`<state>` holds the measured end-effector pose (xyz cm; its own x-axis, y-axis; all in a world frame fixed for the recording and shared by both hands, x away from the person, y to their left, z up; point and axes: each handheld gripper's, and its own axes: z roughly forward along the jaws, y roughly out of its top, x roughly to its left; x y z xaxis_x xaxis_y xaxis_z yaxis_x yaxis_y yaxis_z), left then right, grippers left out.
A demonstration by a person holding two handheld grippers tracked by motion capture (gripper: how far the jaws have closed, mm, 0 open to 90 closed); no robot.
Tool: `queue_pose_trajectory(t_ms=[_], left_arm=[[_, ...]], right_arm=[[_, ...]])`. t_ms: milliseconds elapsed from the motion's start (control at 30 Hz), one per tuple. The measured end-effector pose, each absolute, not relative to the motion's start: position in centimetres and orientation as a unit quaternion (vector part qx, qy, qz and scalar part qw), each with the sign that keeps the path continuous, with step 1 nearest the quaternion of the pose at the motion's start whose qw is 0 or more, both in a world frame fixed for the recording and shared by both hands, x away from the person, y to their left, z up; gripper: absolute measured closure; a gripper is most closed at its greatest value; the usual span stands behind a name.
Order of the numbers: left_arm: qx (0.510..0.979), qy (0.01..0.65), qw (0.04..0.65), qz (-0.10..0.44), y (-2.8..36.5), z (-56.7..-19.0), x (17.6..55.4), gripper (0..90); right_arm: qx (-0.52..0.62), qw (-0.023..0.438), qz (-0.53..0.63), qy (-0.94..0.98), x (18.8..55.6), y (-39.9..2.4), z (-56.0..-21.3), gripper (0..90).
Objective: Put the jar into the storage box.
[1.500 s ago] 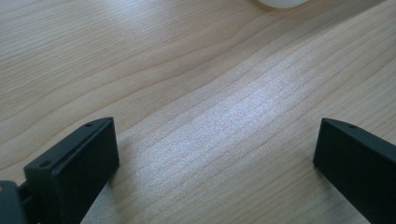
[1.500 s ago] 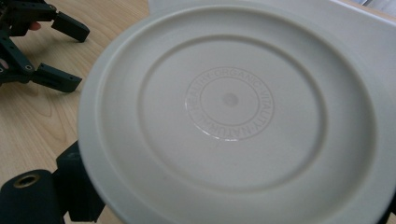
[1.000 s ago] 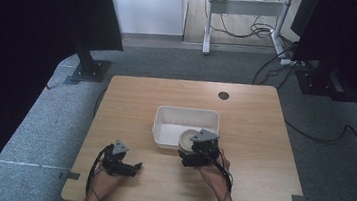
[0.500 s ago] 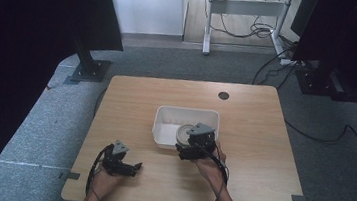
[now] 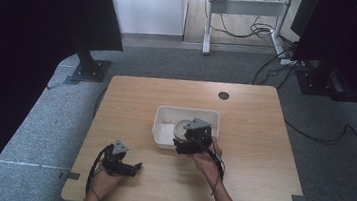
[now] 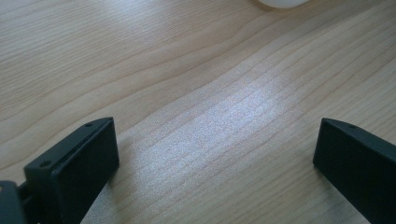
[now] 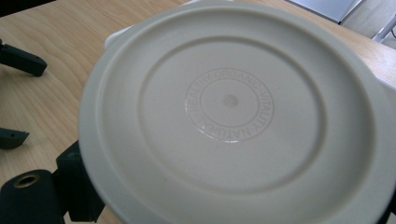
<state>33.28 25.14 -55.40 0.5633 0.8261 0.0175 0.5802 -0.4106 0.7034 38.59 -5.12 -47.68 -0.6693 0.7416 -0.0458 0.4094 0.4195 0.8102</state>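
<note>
A round white lid [image 7: 229,107] with raised lettering in a ring at its centre sits close in front of the right gripper view, over the wooden table. My right gripper [image 5: 185,137] is shut on its near edge, one black jaw showing under the rim at lower left. In the high view the lid [image 5: 181,127] hangs over the front part of a white rectangular tray [image 5: 185,111]. My left gripper [image 5: 135,168] rests low on the table at the front left. Its jaws stand wide open around bare wood [image 6: 215,154].
The tray sits mid-table. A small dark round hole [image 5: 224,95] marks the far side of the tabletop. Bare wood lies left and right of the tray. Beyond the table are a dark stand base [image 5: 89,69] and floor cables [image 5: 314,130].
My right gripper has carried the lid a little away from the person and leftward, further over the tray. The left gripper has stayed put.
</note>
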Motion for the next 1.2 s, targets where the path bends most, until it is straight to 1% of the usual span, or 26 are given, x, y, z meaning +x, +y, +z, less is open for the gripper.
queue_pose_trajectory(t_ms=[467,833,1200], left_arm=[[0.819,0.429,0.333,0.185,25.1,-55.4,33.3,0.0],[0.819,0.43,0.333,0.184,25.1,-55.4,33.3,0.0],[0.819,0.43,0.333,0.184,25.1,-55.4,33.3,0.0]], right_arm=[[0.362,0.21,0.4,0.815,40.1,-4.1,-48.4,8.8],[0.375,0.218,0.382,0.816,41.2,-3.2,-49.9,8.8],[0.384,0.215,0.365,0.82,41.9,-2.5,-51.2,8.8]])
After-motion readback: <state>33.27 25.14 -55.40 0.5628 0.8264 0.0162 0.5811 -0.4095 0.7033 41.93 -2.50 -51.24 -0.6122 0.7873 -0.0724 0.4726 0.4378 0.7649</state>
